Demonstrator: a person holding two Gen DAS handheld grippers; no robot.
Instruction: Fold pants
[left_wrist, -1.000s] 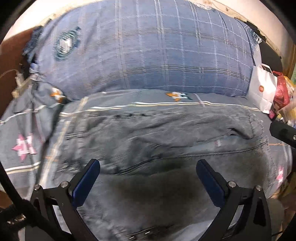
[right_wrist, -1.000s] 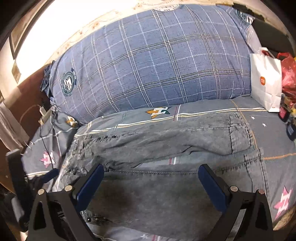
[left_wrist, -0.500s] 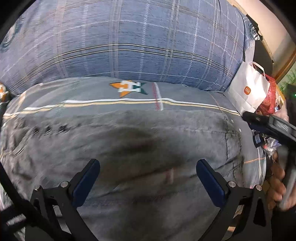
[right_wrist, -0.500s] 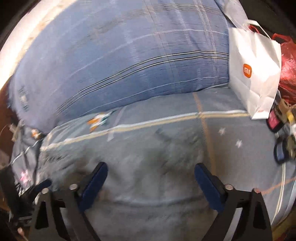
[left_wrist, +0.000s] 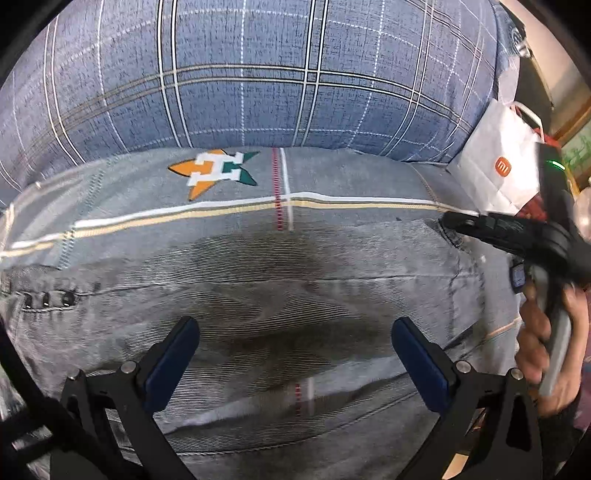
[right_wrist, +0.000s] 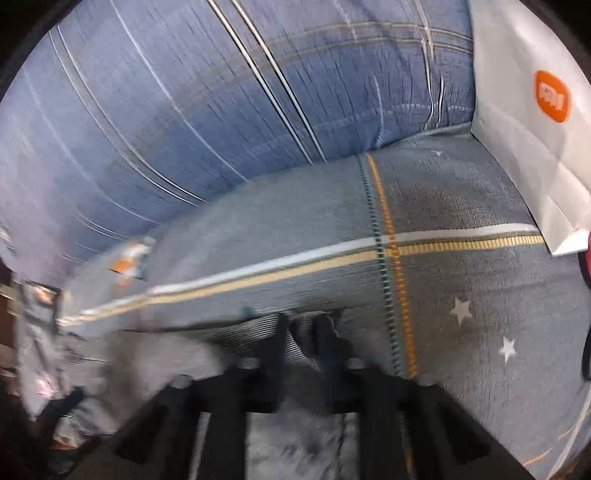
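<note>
Grey denim pants (left_wrist: 295, 295) lie flat across a grey patterned bedsheet (left_wrist: 332, 177). My left gripper (left_wrist: 295, 354) is open, its blue pads spread wide just above the middle of the pants. My right gripper (right_wrist: 301, 339) is shut on the far right edge of the pants (right_wrist: 299, 332), pinching a fold of denim between its fingers. In the left wrist view the right gripper (left_wrist: 458, 223) shows at the right, held by a hand, its tip at the pants' far right corner.
A large blue plaid pillow (left_wrist: 258, 74) lies along the back of the bed. A white paper bag (right_wrist: 535, 129) with an orange logo stands at the right, also seen in the left wrist view (left_wrist: 495, 162). Red items sit beyond it.
Both grippers moved right along the pants. The right gripper went from open to shut on the pants' right edge. The left gripper stayed open.
</note>
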